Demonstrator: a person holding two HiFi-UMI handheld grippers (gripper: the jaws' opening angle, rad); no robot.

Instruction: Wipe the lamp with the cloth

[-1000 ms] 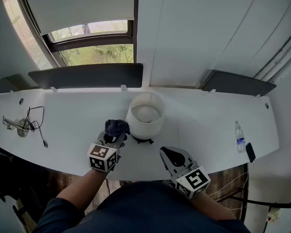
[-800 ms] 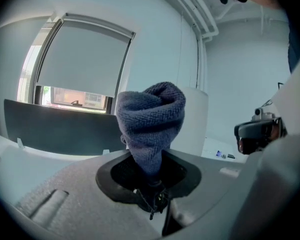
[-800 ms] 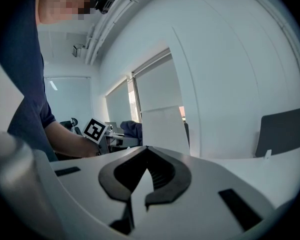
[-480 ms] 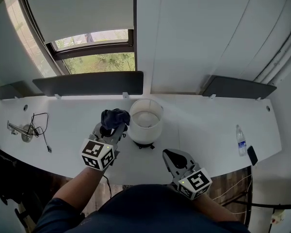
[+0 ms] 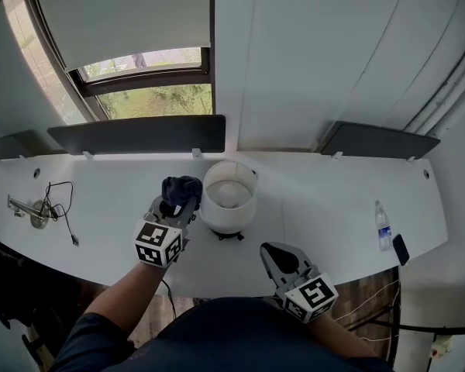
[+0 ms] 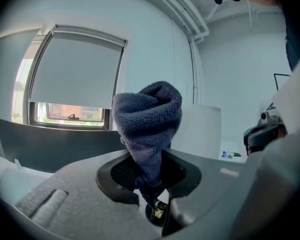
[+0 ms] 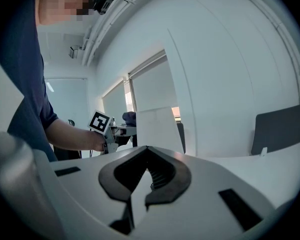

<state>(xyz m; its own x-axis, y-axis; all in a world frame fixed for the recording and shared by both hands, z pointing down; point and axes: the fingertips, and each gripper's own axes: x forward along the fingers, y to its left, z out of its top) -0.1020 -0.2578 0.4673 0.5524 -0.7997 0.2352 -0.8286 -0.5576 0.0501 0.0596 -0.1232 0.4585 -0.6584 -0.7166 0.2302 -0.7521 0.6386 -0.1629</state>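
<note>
- From the head view the lamp [image 5: 217, 210] shows mostly its white shade; the shade covers the base, and only a bit of dark foot shows at its near edge.
- In the left gripper view the cloth [image 6: 147, 118] fills the middle and cuts off the lamp's [image 6: 204, 130] left side.
- I cannot tell whether the cloth [image 5: 180, 189] touches the shade. It sits just beside the shade's left wall, and in the right gripper view the dark bundle [image 7: 129, 117] meets the lamp's [image 7: 158, 129] left edge with no gap I can make out.
- My left tool [image 5: 173, 208] is clamped on the cloth, its 2 jaws pinching the lower end while the rest bunches up above them [image 6: 148, 170].
- My right tool [image 5: 278, 256] has its jaws closed together with nothing between them [image 7: 146, 156]. It hangs over the near edge of the counter [image 5: 333, 196], right of the lamp and apart from it.
- The lamp stands upright near the middle of the counter, below the window.
- A small bottle [image 5: 383, 225] lies far off at the right end of the counter.
</note>
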